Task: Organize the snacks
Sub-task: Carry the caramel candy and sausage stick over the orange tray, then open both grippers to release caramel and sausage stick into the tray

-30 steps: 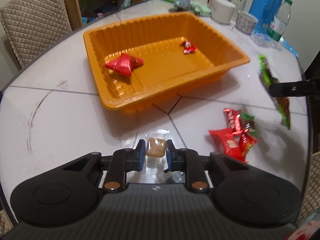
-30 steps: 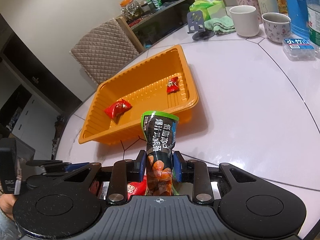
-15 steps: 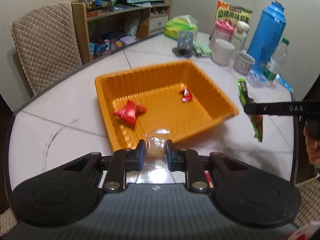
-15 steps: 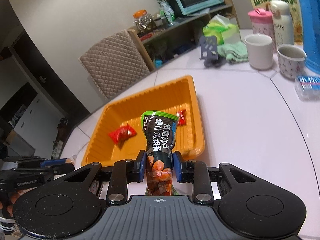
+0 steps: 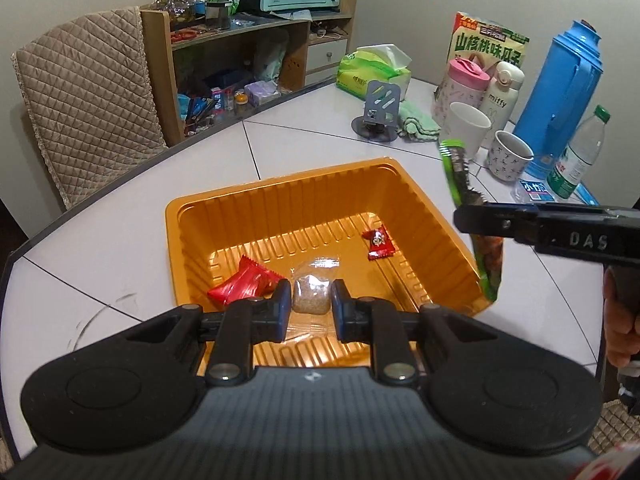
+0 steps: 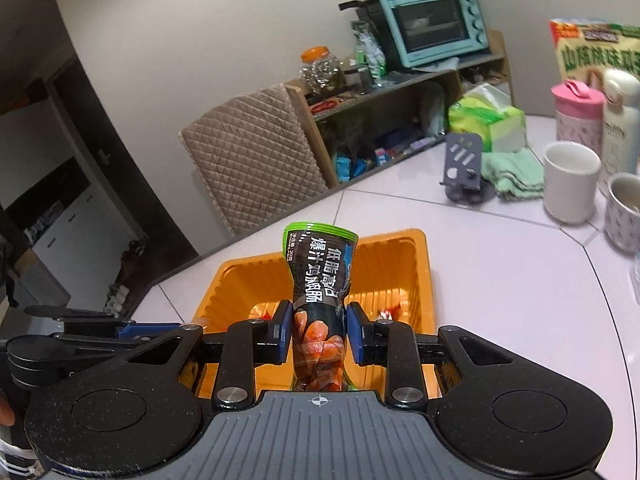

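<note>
Left wrist view: left hand-held gripper (image 5: 308, 307) pinches a clear-wrapped brown snack (image 5: 311, 298); right hand-held gripper (image 6: 319, 333) clamps a green-edged black sausage packet (image 6: 319, 280).

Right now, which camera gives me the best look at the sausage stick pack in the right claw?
The right wrist view: the sausage stick pack stands centred and close between the right claw pads, printed face legible. The left wrist view shows it only edge-on, hanging beside the orange tray, partly hidden by the claw.
</note>
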Available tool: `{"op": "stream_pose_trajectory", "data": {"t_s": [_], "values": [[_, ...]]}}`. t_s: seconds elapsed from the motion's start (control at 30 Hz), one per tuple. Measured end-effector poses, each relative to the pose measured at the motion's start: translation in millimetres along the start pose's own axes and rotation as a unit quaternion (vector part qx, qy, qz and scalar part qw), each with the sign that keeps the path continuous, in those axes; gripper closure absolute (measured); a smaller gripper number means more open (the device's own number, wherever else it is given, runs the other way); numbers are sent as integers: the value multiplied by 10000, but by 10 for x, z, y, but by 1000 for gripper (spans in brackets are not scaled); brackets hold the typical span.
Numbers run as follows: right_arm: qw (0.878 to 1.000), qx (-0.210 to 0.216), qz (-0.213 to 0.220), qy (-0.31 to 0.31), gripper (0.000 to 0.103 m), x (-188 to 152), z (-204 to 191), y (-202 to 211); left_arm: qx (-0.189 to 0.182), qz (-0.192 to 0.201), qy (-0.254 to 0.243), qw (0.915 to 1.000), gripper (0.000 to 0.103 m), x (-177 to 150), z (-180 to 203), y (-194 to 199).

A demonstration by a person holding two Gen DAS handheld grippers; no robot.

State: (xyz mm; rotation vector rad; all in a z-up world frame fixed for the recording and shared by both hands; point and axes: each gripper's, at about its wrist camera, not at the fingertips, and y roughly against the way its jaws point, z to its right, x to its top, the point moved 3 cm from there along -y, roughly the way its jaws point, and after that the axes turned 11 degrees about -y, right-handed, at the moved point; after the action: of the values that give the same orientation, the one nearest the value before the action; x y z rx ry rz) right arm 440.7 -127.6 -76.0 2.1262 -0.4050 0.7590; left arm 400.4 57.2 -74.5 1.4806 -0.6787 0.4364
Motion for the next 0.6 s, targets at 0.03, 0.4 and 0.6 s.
{"op": "stream_pose_trajectory", "data": {"t_s": [0.03, 0.4, 0.6], "values": [[10000, -26, -26, 69, 74, -5, 6, -53, 14, -16, 6, 10000, 84, 11, -4, -35], [9967, -346, -554, 478, 74, -112, 129, -590, 24, -296, 178, 9994, 84, -6, -103, -305], [9945, -414, -760, 587, 74, -163, 150, -812, 52, -395, 197, 9990, 84, -22, -132, -393]]}}
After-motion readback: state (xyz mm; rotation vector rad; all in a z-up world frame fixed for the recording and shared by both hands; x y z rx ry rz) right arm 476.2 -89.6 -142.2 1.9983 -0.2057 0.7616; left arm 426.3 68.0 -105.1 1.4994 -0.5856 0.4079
